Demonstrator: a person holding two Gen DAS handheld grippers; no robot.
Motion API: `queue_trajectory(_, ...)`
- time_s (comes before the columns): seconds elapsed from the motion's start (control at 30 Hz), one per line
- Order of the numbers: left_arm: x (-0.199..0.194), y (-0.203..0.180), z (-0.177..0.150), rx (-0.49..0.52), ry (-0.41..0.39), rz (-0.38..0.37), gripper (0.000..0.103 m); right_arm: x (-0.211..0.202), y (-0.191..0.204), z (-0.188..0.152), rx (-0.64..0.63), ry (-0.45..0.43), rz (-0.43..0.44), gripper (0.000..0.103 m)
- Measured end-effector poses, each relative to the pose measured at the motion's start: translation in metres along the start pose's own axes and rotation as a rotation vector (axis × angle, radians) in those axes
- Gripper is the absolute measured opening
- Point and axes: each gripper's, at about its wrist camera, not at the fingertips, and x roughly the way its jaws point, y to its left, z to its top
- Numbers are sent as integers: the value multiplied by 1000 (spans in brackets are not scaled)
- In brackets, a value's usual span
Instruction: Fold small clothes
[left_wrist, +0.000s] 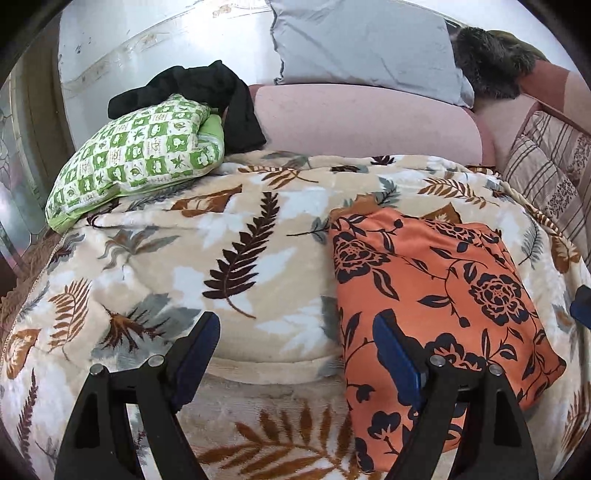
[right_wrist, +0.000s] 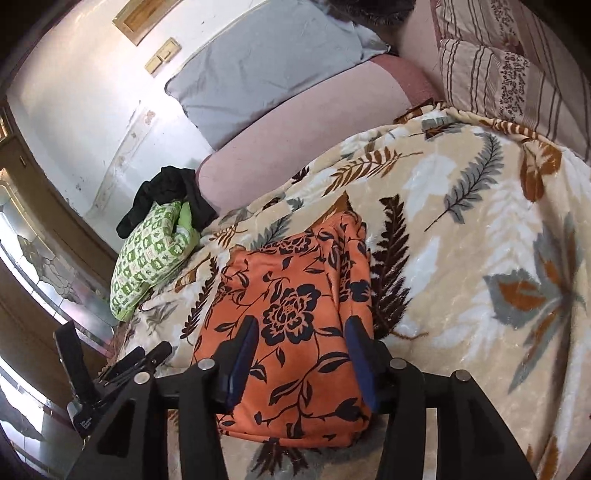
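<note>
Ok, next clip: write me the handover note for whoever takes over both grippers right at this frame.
Left gripper: open, empty, over the leaf-print beige blanket, just left of the orange cloth.
Right gripper: open, fingers straddling the near end of the folded orange cloth with black flowers; no grip visible.
Orange cloth lies as a compact folded rectangle on the blanket; looks done.
Left to do, probably: the crumpled black garment draped over the green-and-white checked bundle at the far left, against the pink sofa back.

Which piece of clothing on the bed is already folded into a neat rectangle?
The orange floral garment, lying flat on the leaf-print blanket. The black garment is crumpled over the green checked pillow.
</note>
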Motion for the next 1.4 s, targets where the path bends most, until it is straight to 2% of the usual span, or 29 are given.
queue_trajectory(0.2,3,2,2,-20,11,-6,85,5,-2,-1,13,13,-4,55)
queue_trajectory(0.97,7,-19,2,20,12,-24,85,8,-5,1,12,-3,-33,58)
queue_trajectory(1.13,3,-15,0,27,4,-3,85,4,12,-3,-81,-39,-109,58)
queue_trajectory(1.23,10,-11,-4,30,51,-15,85,12,22,-8,-138,-25,-237,66)
queue_trajectory(1.33,29,-5,-11,19,152,-81,85,28,12,-7,-86,54,-236,66)
queue_trajectory(1.4,32,2,-11,-15,157,-131,85,35,1,-4,-47,76,-236,66)
